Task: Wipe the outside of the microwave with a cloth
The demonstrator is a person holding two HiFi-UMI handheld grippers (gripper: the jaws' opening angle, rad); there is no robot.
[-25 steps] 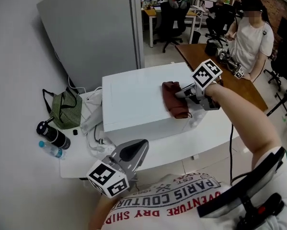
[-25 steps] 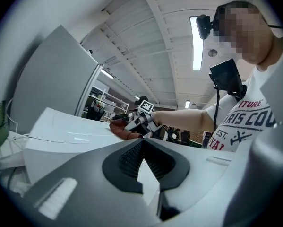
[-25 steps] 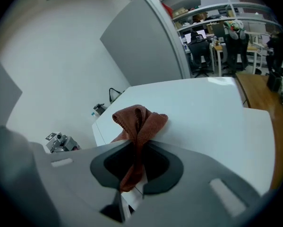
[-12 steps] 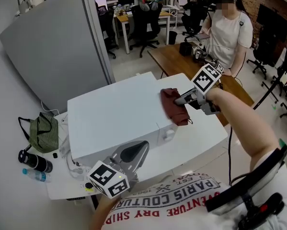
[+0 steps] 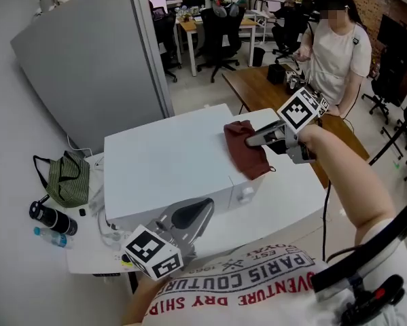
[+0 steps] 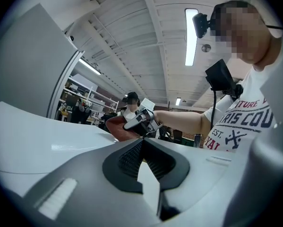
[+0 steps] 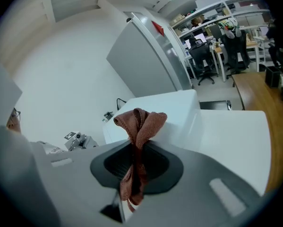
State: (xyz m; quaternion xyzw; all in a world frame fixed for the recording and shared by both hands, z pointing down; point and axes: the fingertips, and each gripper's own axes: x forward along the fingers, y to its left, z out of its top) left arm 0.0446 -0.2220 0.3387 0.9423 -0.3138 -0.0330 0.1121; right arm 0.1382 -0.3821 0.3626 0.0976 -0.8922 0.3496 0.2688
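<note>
White boxy microwave on the white counter: your right gripper, fingers clamped on the rust-red towelling cloth, has dragged it over the top's front-right edge, so the sides probably come next; left gripper closed, empty.

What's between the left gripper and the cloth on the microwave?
Only bare microwave top: in the head view nothing sits between the left gripper and the cloth, which the right gripper clamps.

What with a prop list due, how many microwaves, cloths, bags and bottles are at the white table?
Microwave: 1
Cloth: 1
Bag: 1
Bottles: 2, one black, one clear
Total: 5
</note>
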